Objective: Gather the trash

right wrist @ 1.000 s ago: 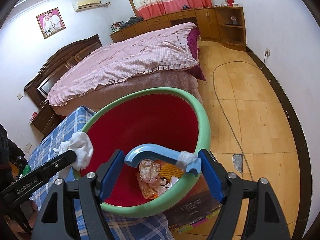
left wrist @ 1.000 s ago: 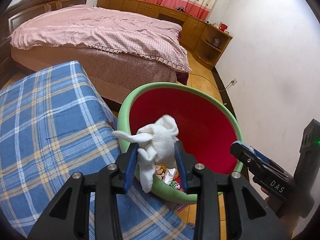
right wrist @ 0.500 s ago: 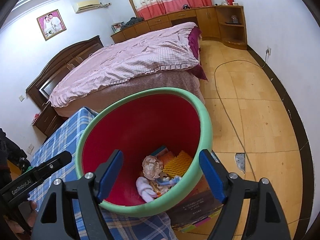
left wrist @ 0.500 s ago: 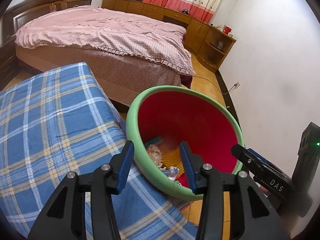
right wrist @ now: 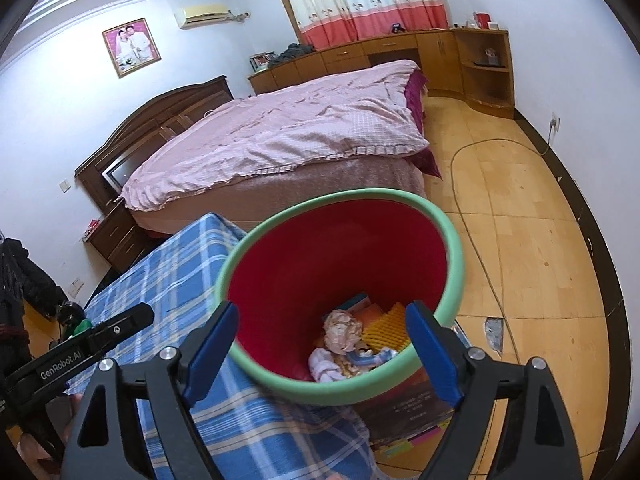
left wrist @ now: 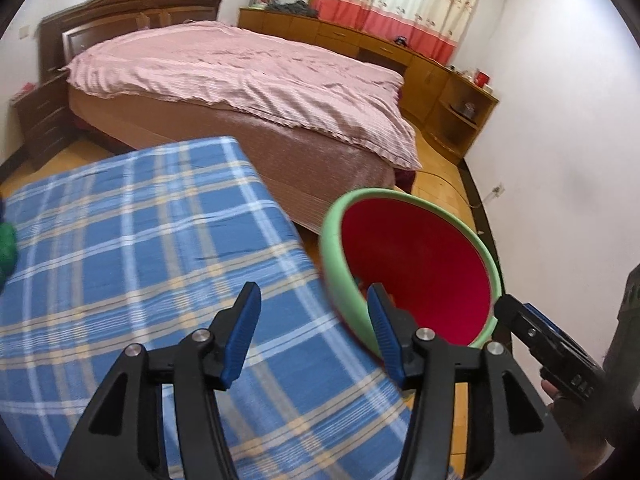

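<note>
Both grippers stand empty above the bin (right wrist: 340, 380), which sits beside the plaid-covered bench (left wrist: 132, 264).

- Left gripper (left wrist: 314, 330): jaws released and just now opening further; nothing lies between them. It points over the bench edge next to the bin rim.
- Right gripper (right wrist: 320, 348): jaws released wide and just now opening further; nothing is between them. It points into the bin mouth.
- Trash (right wrist: 352, 344): crumpled paper, a yellow ridged piece, a white wad and a blue curved item lie at the bottom of the bin.

Status, judged from these views: the visible trash is deposited. The bench surface in view carries no loose trash. A green object (left wrist: 6, 252) at the left edge of the bench is too cropped to identify; it may be a remaining item.
</note>
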Demonstrator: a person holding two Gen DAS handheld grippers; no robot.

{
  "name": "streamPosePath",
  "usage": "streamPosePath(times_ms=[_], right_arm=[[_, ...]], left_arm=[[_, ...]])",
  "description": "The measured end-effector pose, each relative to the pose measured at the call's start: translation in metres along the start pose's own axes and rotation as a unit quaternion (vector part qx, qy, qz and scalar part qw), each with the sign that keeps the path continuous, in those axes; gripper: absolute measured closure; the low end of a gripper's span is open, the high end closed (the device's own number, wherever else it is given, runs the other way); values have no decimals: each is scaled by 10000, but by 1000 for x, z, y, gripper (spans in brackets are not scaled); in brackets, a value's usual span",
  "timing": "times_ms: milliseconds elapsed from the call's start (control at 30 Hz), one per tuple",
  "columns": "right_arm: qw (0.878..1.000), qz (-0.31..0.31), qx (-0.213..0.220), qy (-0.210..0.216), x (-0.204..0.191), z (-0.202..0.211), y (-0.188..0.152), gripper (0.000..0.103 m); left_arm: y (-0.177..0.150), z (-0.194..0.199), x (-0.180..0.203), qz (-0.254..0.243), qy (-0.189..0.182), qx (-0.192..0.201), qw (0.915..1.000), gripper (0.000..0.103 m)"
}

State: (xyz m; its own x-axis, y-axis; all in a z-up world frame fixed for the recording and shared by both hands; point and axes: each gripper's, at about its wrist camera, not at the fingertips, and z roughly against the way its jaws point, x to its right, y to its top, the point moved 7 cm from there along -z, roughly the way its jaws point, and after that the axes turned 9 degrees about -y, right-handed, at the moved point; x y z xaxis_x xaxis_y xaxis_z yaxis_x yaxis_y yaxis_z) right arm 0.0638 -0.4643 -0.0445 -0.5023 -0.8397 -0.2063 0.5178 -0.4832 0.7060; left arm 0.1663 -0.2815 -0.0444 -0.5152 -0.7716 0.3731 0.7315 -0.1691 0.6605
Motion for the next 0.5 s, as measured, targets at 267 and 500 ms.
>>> streamPosePath(times_ms=[267, 500], right_arm=[[9995, 168, 142, 245, -35, 28, -8, 8], [9980, 384, 194, 452, -66, 50, -22, 8]], left_arm=[[-4, 42, -23, 70, 387, 241, 9989, 44], [-11, 78, -43, 186, 640, 448, 9968, 43]])
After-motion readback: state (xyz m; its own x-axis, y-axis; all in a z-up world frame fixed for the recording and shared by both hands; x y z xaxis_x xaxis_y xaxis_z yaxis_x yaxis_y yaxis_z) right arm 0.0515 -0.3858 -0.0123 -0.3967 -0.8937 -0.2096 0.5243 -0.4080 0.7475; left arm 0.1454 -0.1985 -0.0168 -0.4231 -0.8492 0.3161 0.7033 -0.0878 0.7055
